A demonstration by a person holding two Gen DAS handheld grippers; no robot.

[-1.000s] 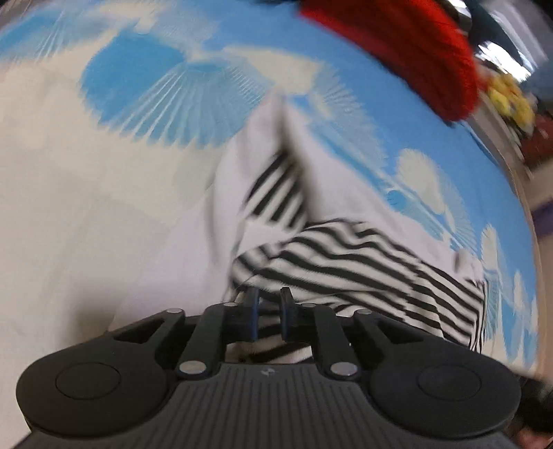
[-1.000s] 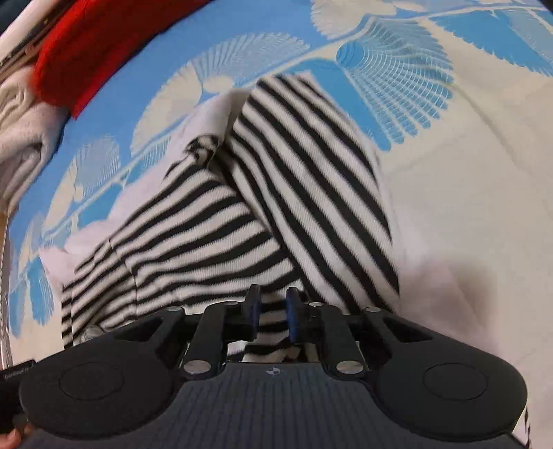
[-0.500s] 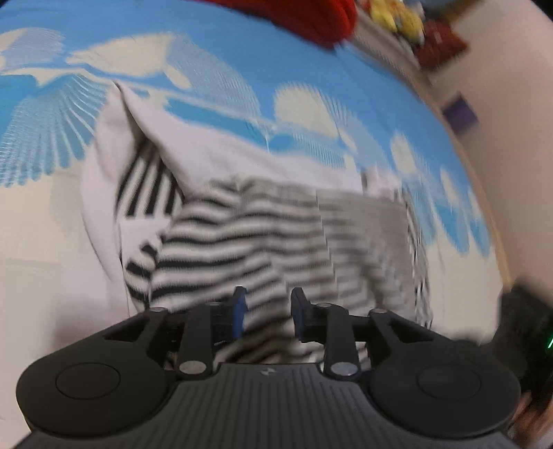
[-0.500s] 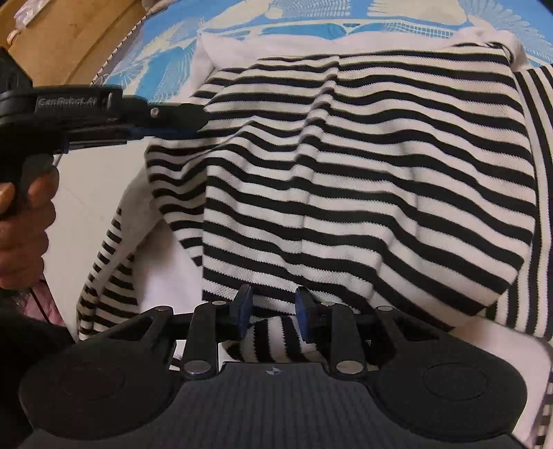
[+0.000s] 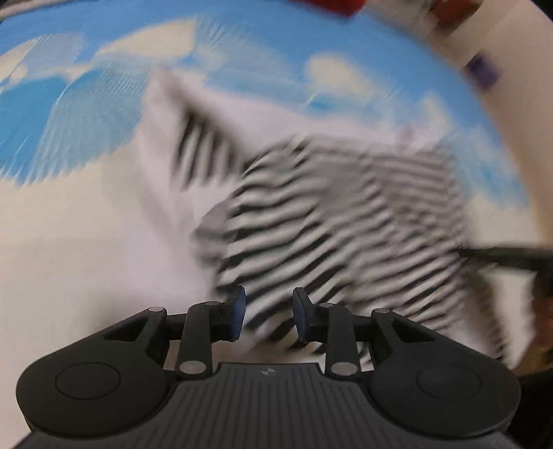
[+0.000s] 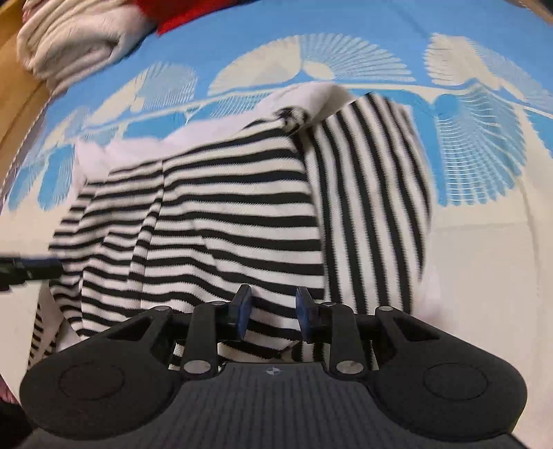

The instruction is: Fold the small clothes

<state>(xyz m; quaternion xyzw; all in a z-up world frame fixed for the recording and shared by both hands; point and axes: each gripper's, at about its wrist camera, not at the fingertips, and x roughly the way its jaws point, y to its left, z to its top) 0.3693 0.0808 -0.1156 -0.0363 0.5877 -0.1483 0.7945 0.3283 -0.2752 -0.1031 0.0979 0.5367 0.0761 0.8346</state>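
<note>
A black-and-white striped knit garment with plain white panels [image 6: 221,221] lies partly folded on a blue and cream sheet printed with fan shapes [image 6: 380,27], one striped layer turned over the rest so its stripes run crosswise while the part beside it shows stripes running away from the camera. The right gripper [image 6: 273,311] hangs over the near edge of that folded layer; its blue-padded jaws have just been opening and now stand apart, striped cloth showing in the gap but neither pad pressing on it. The left gripper [image 5: 268,316], seen through heavy blur, is likewise parted above the garment's near striped edge [image 5: 328,224], its jaws having just been opening, with nothing pinched. Each camera catches the other tool's dark fingers at the garment's side edge. Toward the far left corner of the sheet sit a folded cream fleece bundle [image 6: 69,38] and a red cloth [image 6: 172,13].
</note>
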